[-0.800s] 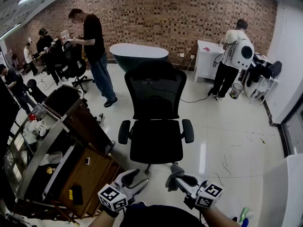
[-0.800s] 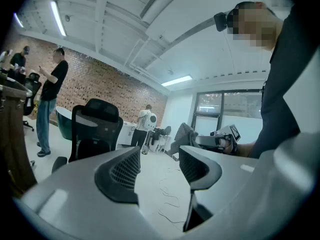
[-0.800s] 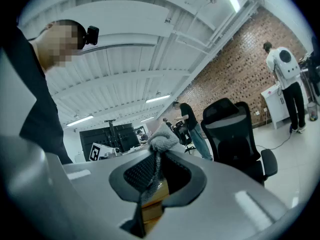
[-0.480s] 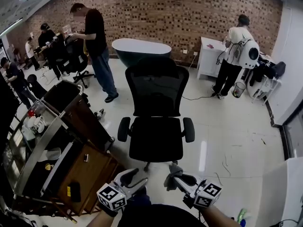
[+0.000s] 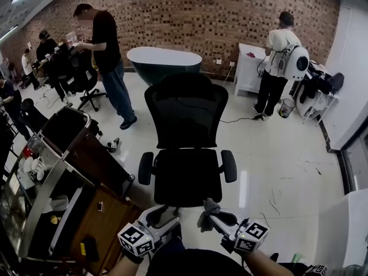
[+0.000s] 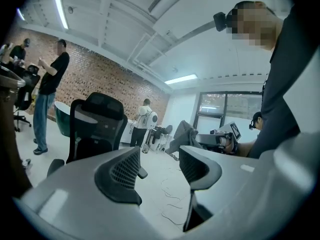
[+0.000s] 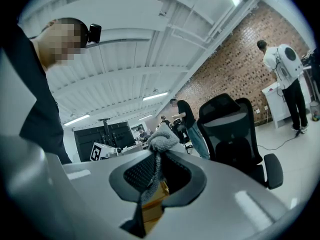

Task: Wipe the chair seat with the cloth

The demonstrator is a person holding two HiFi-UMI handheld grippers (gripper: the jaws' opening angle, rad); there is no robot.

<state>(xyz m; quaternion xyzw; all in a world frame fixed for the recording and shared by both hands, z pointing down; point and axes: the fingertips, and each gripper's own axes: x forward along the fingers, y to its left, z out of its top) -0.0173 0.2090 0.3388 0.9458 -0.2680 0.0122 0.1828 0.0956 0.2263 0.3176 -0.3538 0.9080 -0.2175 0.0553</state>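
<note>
Chair seat [image 5: 185, 177]: black, centre of head view, part of a black office chair [image 5: 185, 111] with mesh back and two armrests, facing the person.

Room: red brick wall [image 5: 230, 22] at the far end, glossy white floor [image 5: 276, 154].

Left of the chair: a dark wood-and-metal cart [image 5: 109, 211] with small items on its shelves; too small to identify.

Behind the chair: a dark tub [image 5: 164, 62] with a pale rim, against the wall. A white tabletop [image 5: 247, 59] stands to its right.

People: one in a black shirt [image 5: 106, 45] stands left of the tub. One in a white shirt [image 5: 276, 68] with a white backpack stands at the tabletop. More people are at far left.

Left tongs [image 5: 167, 216]: low in the head view, just short of the seat's front edge. In the left gripper view the left tongs [image 6: 160, 159] stand wide, with only floor showing in the gap.

Right tongs [image 5: 214, 213]: beside the left, pointing toward the chair. In the right gripper view the right tongs [image 7: 156, 166] are clamped on the cloth [image 7: 161, 139].

Cloth [image 5: 203, 220]: grey, bunched above the tips, with one strip hanging down between the pads. It is near the seat's front edge and apart from the seat. It also shows in the left gripper view [image 6: 182, 134].
</note>
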